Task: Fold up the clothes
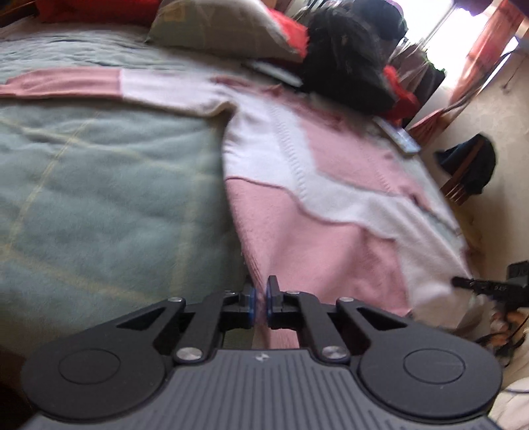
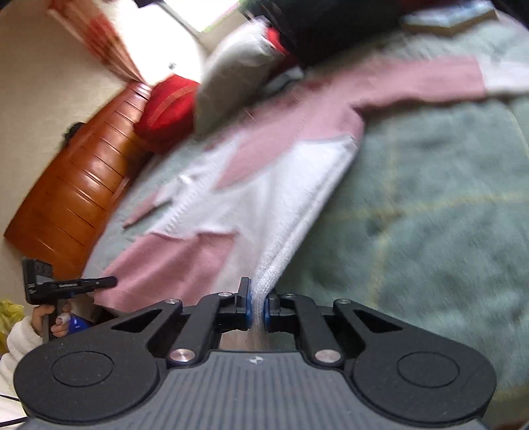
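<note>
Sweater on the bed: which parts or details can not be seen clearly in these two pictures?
- Sweater hem, left wrist view: hidden behind the left gripper.
- Hem, right wrist view: behind the right gripper.
- One sleeve, right wrist view: cut off by the frame edge.
- Knit texture: lost to motion blur in both views.

Left tongs (image 1: 260, 299) pinching sweater (image 1: 317, 198) hem

Sweater (image 1: 330, 185) lies on blanket (image 1: 99, 182); pillow (image 1: 215, 29) behind it.
</note>
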A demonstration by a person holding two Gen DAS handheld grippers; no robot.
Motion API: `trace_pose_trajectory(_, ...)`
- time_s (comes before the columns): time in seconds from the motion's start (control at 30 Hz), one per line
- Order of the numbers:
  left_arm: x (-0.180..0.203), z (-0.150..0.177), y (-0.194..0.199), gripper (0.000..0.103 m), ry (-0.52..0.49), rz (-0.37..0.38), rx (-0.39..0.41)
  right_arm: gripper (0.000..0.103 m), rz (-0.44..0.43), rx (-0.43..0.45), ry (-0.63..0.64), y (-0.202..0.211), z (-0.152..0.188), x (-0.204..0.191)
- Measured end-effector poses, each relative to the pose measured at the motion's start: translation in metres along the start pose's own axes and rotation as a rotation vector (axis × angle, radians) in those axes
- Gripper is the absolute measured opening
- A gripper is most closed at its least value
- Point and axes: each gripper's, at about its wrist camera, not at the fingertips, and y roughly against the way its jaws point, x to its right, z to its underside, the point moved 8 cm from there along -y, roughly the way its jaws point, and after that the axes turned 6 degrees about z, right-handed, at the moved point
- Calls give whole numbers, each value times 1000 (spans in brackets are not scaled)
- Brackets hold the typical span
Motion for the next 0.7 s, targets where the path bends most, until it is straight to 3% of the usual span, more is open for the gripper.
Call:
trace_pose_trajectory(0.13,0,-8,8,6,-93,-115,2,18,80,21,73,1,-13,-4)
trace_pose_trajectory(0.23,21,-27,8,6,-229,-181,32,18,140,37,127,3,-24,-7)
trace_pose_trajectory(0.33,51,-47,-6,7,-358,-190,58,23,200,52,182,5,-34,-10)
trace_pose_trajectory(0.47,74,-55,-46,11,-418,-182,36,23,215,-6,276,-27,-35,-31)
trace_pose_trajectory(0.57,89,-60,-77,14,-453,-174,15,25,210,-8,235,-28,-34,-18)
trace_pose_trajectory(0.7,107,-65,-115,18,-488,-161,-7,29,214,44,83,-18,-42,24)
